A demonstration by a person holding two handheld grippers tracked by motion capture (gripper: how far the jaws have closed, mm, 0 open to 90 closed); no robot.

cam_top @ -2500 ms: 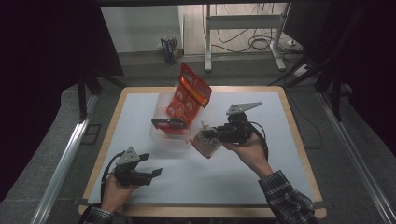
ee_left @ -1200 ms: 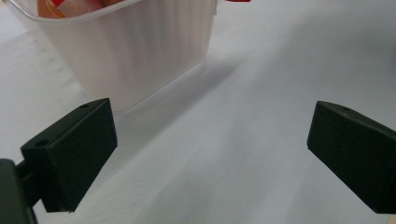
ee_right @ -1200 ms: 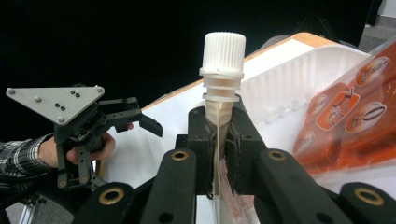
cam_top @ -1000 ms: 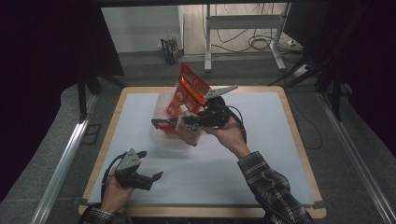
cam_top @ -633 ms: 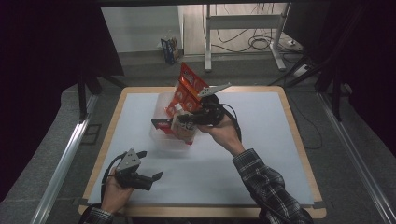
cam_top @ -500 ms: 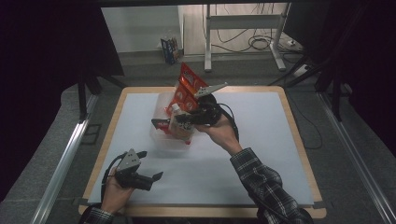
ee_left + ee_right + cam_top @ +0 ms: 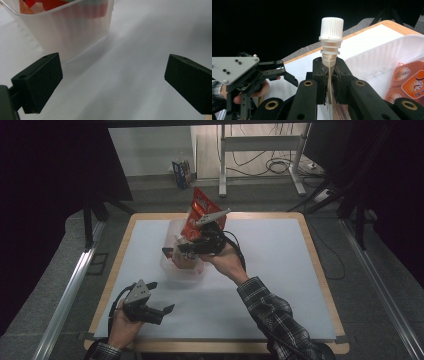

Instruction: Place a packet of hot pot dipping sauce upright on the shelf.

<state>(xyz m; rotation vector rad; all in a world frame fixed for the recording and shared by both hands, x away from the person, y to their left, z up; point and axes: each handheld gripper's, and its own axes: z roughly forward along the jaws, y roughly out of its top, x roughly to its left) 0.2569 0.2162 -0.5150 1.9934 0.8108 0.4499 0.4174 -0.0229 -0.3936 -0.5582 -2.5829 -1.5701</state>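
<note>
Two grippers are at work over one desk (image 7: 280, 285) with a white top and a wooden rim. The right gripper (image 7: 186, 251) is held above a single translucent plastic tub (image 7: 176, 270) near the middle of the desk, and its jaws are pressed together on one spouted pouch (image 7: 329, 62): in the right gripper view the two black jaws pinch the flat tan neck just below the ribbed white screw cap (image 7: 332, 26), which stands upright above them. In the high view the pouch (image 7: 184, 261) hangs from that gripper over the open tub, its lower end at or just inside the rim; the view is too small to tell whether it touches the tub. One red-and-orange snack packet (image 7: 198, 212) stands tilted in the tub at its far side, rising well above the rim; the right gripper view shows its printed face (image 7: 405, 78) lying inside the tub's wall (image 7: 372, 62). The left gripper (image 7: 161, 310) rests near the front left corner of the desk, well apart from the tub, held in the person's hand. Its two jaws are spread wide with nothing between them, and the left gripper view looks past them at the tub's frosted side (image 7: 67, 32) on the white surface.
</note>
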